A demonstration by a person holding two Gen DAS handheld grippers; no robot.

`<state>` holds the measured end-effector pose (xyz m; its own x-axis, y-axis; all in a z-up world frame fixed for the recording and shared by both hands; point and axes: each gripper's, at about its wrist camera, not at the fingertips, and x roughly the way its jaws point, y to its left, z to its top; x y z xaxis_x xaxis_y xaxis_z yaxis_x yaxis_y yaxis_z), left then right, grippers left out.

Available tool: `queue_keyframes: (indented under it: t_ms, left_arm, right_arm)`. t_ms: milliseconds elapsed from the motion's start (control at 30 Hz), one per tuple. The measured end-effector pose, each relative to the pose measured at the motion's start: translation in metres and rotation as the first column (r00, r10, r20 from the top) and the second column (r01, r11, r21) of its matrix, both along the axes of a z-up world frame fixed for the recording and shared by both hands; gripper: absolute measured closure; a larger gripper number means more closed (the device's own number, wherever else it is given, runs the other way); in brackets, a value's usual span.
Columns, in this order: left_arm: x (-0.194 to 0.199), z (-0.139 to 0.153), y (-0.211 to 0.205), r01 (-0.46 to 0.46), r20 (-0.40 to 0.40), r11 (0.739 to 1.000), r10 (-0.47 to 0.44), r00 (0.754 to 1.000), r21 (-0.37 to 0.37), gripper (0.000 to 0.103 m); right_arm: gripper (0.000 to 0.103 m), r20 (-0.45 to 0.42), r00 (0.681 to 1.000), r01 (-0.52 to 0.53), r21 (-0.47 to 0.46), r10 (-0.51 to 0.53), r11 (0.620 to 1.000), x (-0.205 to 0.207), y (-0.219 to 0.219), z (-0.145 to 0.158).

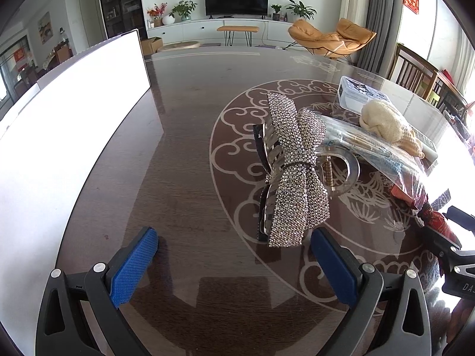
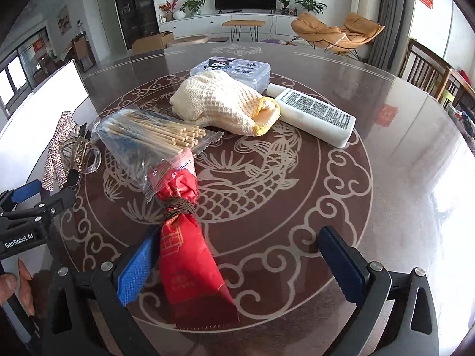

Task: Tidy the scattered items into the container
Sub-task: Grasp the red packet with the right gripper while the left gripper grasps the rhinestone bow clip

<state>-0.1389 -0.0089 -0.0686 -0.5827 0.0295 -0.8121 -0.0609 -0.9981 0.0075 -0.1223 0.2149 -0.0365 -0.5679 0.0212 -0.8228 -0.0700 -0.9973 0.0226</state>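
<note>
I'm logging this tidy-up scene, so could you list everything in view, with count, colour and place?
Hair claw clip: one, rhinestone bow, silver, just ahead of the left jaws.
Cotton swab pack: one, clear bag, wooden sticks, table centre-left.
Red pouch: one, red, tied with brown cord, against the right gripper's left finger.
Knitted cloth: one, cream with yellow edge, behind the swabs.
Lotion bottle: one, white, lying right of the cloth.
Lidded box: one, translucent with cartoon lid, farthest back.
White container: one, table's left side.
Table: dark, patterned.
Left gripper: open.
Right gripper: open.
</note>
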Motion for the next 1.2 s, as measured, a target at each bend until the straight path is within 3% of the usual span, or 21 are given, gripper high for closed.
queue_keyframes:
  t_ms: [367, 700, 800, 1000, 1133, 1200]
  left_arm:
    - [0.0, 0.0, 0.0, -0.001, 0.0, 1.0, 0.001, 1.0, 0.0, 0.0]
    - [0.004, 0.0, 0.003, 0.019, 0.016, 1.0, -0.019, 1.0, 0.0, 0.0]
    - [-0.001, 0.001, 0.009, 0.059, 0.024, 0.998, -0.06, 0.998, 0.034, 0.0]
    - [-0.022, 0.003, 0.034, 0.107, 0.043, 0.993, -0.109, 0.993, 0.047, 0.0]
    - [-0.043, 0.002, 0.044, 0.093, 0.059, 0.995, -0.095, 0.994, 0.022, 0.0]
    - [-0.05, 0.003, 0.046, 0.092, 0.059, 0.995, -0.095, 0.994, 0.044, 0.0]
  right_arm:
    - [0.0, -0.014, 0.99, -0.138, 0.027, 0.139, 0.99, -0.013, -0.026, -0.005]
    - [0.0, -0.013, 0.99, -0.142, 0.025, 0.142, 0.99, -0.011, -0.027, -0.005]
    - [0.0, -0.013, 0.99, -0.142, 0.024, 0.142, 0.99, -0.011, -0.027, -0.006]
    - [0.0, -0.013, 0.99, -0.142, 0.025, 0.142, 0.99, -0.011, -0.027, -0.006]
    - [0.0, -0.013, 0.99, -0.141, 0.025, 0.142, 0.99, -0.011, -0.027, -0.006]
    - [0.0, -0.013, 0.99, -0.141, 0.025, 0.142, 0.99, -0.011, -0.028, -0.006]
